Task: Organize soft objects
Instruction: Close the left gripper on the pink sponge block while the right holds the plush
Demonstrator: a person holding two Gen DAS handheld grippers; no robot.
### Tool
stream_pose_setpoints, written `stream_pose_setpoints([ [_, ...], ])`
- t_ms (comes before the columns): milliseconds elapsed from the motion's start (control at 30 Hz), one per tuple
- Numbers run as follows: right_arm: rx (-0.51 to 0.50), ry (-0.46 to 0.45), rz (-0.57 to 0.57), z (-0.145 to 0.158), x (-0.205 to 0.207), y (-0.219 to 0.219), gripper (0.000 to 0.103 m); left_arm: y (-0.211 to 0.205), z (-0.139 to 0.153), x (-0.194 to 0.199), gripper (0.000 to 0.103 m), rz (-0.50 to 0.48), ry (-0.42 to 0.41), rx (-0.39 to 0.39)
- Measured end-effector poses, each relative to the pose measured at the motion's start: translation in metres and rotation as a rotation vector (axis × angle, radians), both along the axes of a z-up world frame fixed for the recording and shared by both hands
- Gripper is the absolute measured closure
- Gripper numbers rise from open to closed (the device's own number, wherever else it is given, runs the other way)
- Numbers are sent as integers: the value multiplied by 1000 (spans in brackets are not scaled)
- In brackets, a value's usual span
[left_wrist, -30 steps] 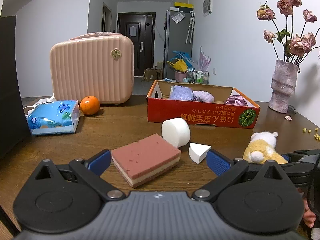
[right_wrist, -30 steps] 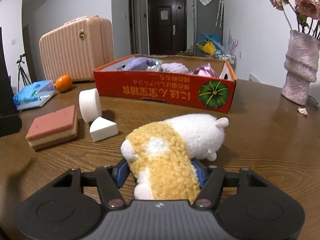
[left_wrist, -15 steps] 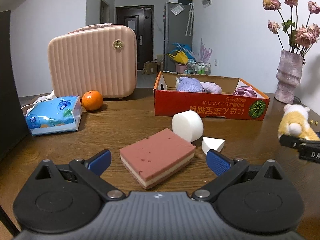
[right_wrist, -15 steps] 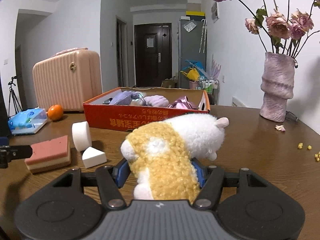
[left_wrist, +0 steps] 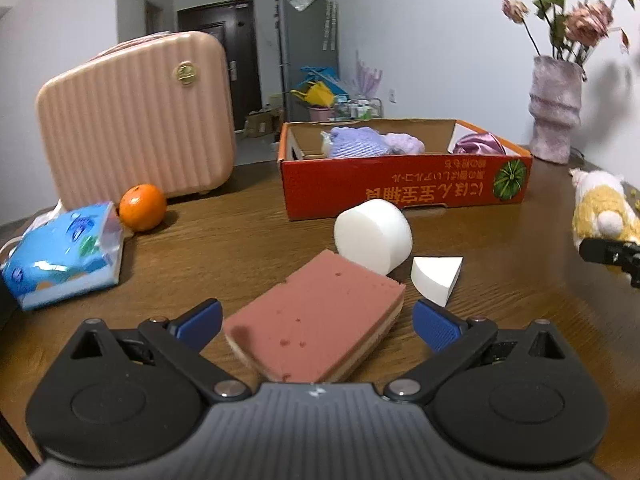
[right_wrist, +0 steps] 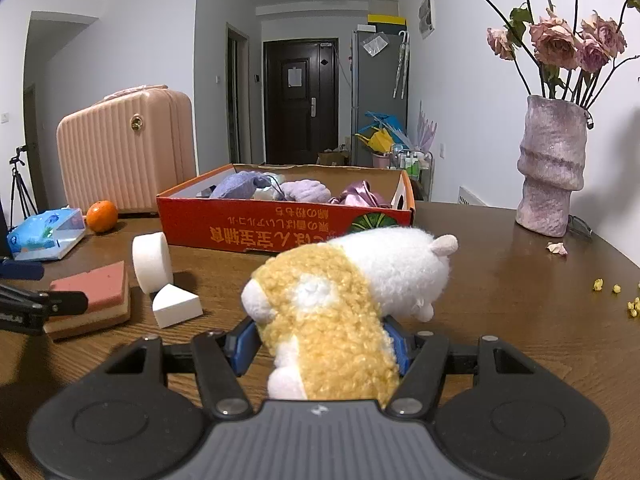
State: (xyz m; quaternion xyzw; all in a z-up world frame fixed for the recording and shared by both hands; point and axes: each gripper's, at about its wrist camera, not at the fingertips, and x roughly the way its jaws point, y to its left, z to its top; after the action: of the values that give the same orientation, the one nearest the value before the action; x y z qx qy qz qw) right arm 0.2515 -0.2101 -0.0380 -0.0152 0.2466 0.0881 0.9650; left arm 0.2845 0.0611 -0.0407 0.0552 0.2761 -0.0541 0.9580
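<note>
On dark brown wooden counter (left_wrist: pixel 224 240): one pink-topped layered rectangular sponge (left_wrist: pixel 316 324), one white foam cylinder (left_wrist: pixel 374 236) on its side, touching sponge's far corner, one white foam wedge (left_wrist: pixel 436 278) just right of both. Left gripper (left_wrist: pixel 316 322) low over counter, blue-padded fingers (left_wrist: pixel 198 320) spread wide, straddling sponge's near end, pads not touching it. Right gripper (right_wrist: pixel 320 346) clamped on one white-and-yellow plush toy animal (right_wrist: pixel 340 300), fingers (right_wrist: pixel 242 346) pressing yellow back from both sides, white head pointing away toward box; toy held up, clear of counter. One red cardboard box (right_wrist: pixel 280 226) with green pumpkin print, open top, further back mid-counter, holding about three soft lilac and purple cloth items (right_wrist: pixel 276 190); exact count hard to tell. Behind left: one ribbed pink hard-shell case (left_wrist: pixel 136 116), one orange fruit (left_wrist: pixel 142 207) near its base, one blue plastic tissue pack (left_wrist: pixel 60 254) just left of fruit. Far right: one lilac textured vase (right_wrist: pixel 552 164) with dried pink roses (right_wrist: pixel 568 40), one fallen petal (right_wrist: pixel 558 248) near its base, several yellow crumbs (right_wrist: pixel 616 296) at counter edge.
</note>
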Motion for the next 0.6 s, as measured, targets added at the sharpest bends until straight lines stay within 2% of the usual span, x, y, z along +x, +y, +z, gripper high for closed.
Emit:
stream_pose_setpoints([
  [233,2,14,-10,-2,4,-1,41,1,-6,16,0,-5,13,39],
  [600,-16,30,-24,-6,8,1,41,6,-16,36,0,-64,77,14],
])
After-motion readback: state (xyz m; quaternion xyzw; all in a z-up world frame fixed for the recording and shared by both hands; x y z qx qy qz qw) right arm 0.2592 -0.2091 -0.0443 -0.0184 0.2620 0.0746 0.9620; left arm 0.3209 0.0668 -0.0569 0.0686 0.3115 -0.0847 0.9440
